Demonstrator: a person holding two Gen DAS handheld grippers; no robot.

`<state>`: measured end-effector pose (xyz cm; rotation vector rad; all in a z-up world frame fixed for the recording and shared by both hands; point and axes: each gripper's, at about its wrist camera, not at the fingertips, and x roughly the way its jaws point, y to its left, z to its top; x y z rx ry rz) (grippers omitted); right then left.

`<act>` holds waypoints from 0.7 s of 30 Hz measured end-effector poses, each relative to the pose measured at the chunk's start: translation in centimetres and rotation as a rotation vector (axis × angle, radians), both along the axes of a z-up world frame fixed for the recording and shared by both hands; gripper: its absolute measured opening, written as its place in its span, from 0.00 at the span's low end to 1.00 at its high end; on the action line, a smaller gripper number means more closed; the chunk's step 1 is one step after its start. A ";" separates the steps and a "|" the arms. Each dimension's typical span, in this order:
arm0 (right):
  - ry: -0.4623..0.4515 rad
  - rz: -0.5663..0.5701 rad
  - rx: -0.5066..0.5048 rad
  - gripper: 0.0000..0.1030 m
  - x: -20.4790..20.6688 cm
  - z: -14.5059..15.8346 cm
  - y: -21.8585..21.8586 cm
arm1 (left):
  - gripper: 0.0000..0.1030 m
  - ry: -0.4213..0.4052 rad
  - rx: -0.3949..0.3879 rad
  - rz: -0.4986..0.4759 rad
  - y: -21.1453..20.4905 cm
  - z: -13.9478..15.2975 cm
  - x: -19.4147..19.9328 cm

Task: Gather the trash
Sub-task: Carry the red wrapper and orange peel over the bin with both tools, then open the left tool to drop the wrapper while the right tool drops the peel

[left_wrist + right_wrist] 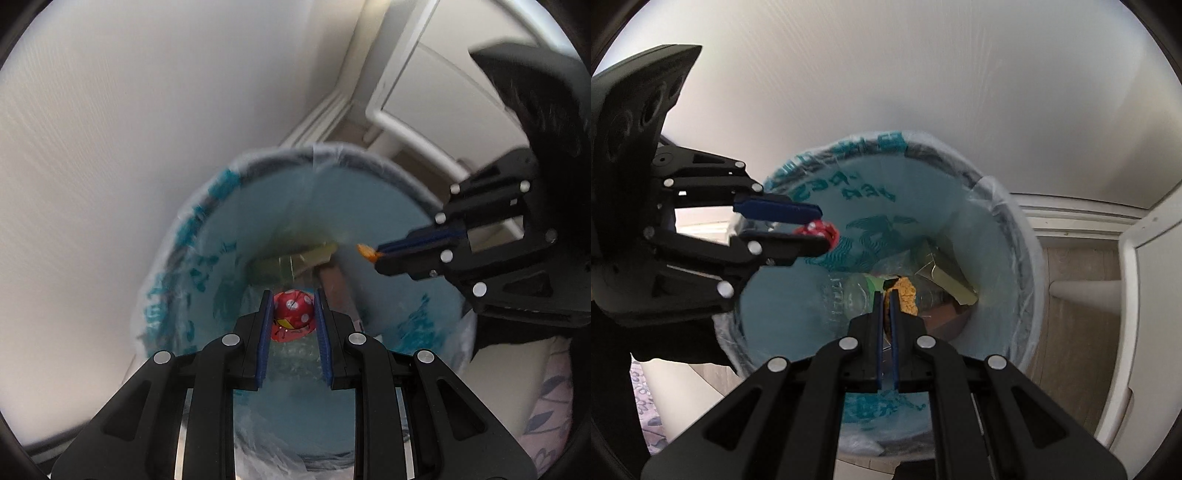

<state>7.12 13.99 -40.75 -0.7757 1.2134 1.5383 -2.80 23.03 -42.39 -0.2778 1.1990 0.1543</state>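
A round bin (pixel 207 221) lined with a light blue printed bag stands against a white wall; it also shows in the right wrist view (pixel 1008 206). My left gripper (pixel 293 299) is shut on a red wrapper with white dots (pixel 293 314) and holds it over the bin's mouth. It also shows in the right wrist view (pixel 822 227) at the left. My right gripper (pixel 885 295) is shut on an orange crumbly scrap (pixel 908 295), also over the bin. In the left wrist view it (pixel 373 256) reaches in from the right with the orange scrap (pixel 365 252) at its tip.
Inside the bin lie a clear plastic bottle (pixel 849 295), a yellow-green wrapper (pixel 945 277) and brown pieces (pixel 945 317). A white wall (pixel 886 74) rises behind the bin. White furniture (pixel 1145 295) stands to the right on a wooden floor (pixel 1078 262).
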 end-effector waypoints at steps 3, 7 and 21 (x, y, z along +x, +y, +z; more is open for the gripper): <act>0.012 0.002 -0.003 0.05 -0.2 -0.5 0.6 | 0.20 0.026 -0.009 -0.003 -0.2 -1.1 0.3; 0.013 0.014 -0.028 0.05 -0.3 -1.7 0.9 | 0.20 0.067 -0.017 0.003 0.0 -2.7 0.6; 0.004 0.010 -0.041 0.05 0.2 -1.6 1.3 | 0.20 0.073 -0.016 0.001 0.2 -3.1 0.2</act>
